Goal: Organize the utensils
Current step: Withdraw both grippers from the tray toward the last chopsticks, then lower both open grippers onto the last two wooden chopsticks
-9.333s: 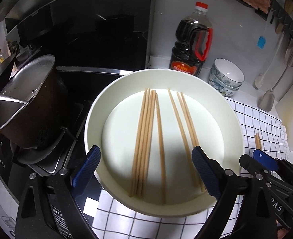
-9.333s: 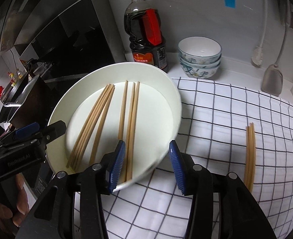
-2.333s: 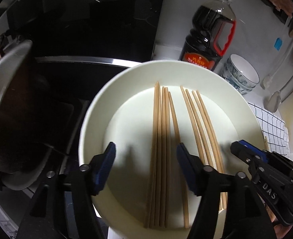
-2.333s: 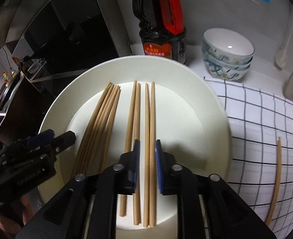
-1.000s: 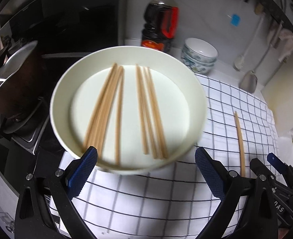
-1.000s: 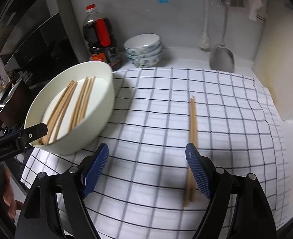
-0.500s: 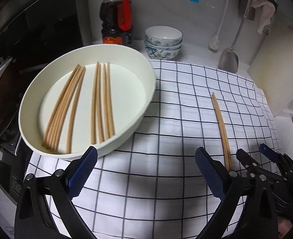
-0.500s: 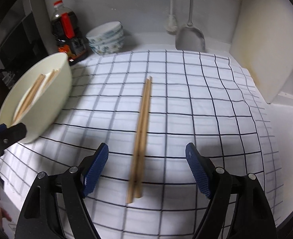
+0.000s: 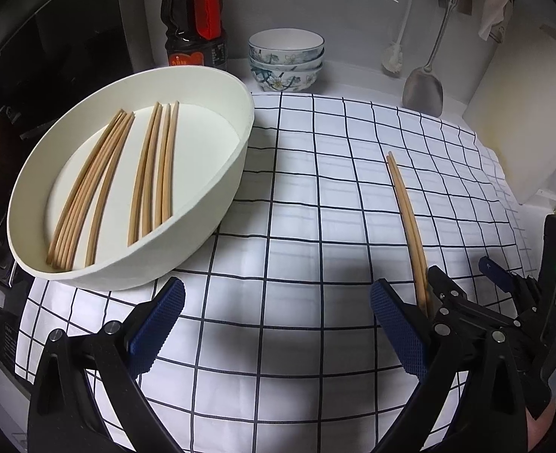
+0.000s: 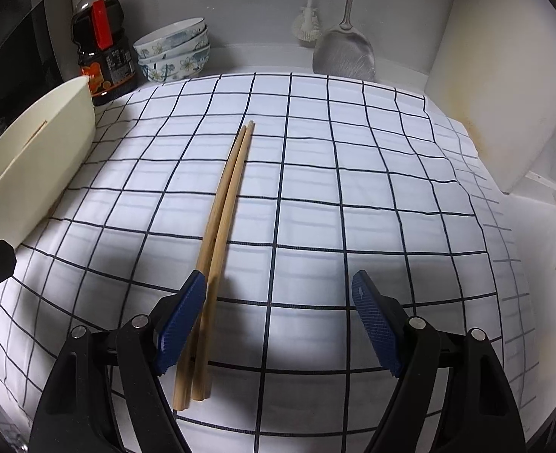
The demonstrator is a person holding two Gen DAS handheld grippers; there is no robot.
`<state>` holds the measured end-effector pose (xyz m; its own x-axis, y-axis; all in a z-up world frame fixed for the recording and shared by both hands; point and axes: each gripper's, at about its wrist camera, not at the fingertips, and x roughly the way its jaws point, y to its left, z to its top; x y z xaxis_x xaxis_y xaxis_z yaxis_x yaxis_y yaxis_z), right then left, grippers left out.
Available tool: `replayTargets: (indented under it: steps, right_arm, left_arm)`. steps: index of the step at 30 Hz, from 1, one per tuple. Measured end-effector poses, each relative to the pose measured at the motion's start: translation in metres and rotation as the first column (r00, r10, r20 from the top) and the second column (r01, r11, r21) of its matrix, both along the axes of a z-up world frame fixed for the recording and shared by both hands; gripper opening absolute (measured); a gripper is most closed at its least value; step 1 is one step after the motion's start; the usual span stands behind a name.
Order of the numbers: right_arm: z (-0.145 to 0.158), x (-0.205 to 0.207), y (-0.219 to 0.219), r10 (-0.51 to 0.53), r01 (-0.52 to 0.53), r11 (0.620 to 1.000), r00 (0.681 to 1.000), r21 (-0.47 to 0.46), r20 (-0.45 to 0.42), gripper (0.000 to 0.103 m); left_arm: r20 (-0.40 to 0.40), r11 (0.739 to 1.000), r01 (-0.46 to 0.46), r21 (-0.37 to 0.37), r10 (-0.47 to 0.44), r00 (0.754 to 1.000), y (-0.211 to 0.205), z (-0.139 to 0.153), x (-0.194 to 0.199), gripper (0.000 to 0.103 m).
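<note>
A pair of wooden chopsticks (image 10: pixel 225 219) lies on the checked cloth; it also shows in the left wrist view (image 9: pixel 406 215). My right gripper (image 10: pixel 278 309) is open, low over the cloth, with its left pad (image 10: pixel 179 317) beside the pair's near end. A white oval dish (image 9: pixel 217 173) holds several chopsticks (image 9: pixel 119 177) in two groups; its wall (image 10: pixel 32 166) shows at the left of the right wrist view. My left gripper (image 9: pixel 278 328) is open and empty over the cloth, in front of the dish. The right gripper also shows in the left wrist view (image 9: pixel 466 283).
A soy sauce bottle (image 9: pixel 194 22) and stacked patterned bowls (image 9: pixel 285 58) stand at the back wall. A metal spatula (image 10: pixel 344 51) and a brush (image 10: pixel 307 22) hang there. A white board (image 10: pixel 504 87) leans at the right. A stove area lies left of the dish.
Both grippers pulled back from the dish and swung right over the cloth. The right gripper let go of chopsticks in the dish, opened, and came down beside the loose pair.
</note>
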<state>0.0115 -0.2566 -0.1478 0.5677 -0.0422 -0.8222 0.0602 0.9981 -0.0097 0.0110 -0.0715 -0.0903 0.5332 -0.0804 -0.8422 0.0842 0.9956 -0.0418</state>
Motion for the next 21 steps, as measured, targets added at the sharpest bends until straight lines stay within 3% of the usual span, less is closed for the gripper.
replayTargets:
  steps: [9,12,15,21]
  right_arm:
    - [-0.005,0.002,0.009,0.044,-0.043,0.998,0.999,-0.048,0.024,0.075]
    - [-0.008,0.004,0.010,0.063,-0.062,0.997,0.998,-0.056,0.020,0.070]
    - [-0.009,0.007,0.009,0.090,-0.089,0.995,0.996,-0.035,0.020,0.061]
    - [-0.008,0.011,0.013,0.163,-0.163,0.987,0.986,0.008,0.017,0.025]
  left_arm:
    - [-0.010,1.000,0.000,0.005,0.000,1.000,-0.005,-0.006,0.000,0.097]
    - [-0.007,1.000,0.004,0.007,-0.004,1.000,-0.009,-0.006,0.001,0.097]
    - [-0.005,1.000,0.010,0.011,-0.010,1.000,-0.015,-0.007,0.004,0.097]
    - [-0.011,1.000,0.017,0.005,-0.017,1.000,-0.028,-0.012,0.012,0.097]
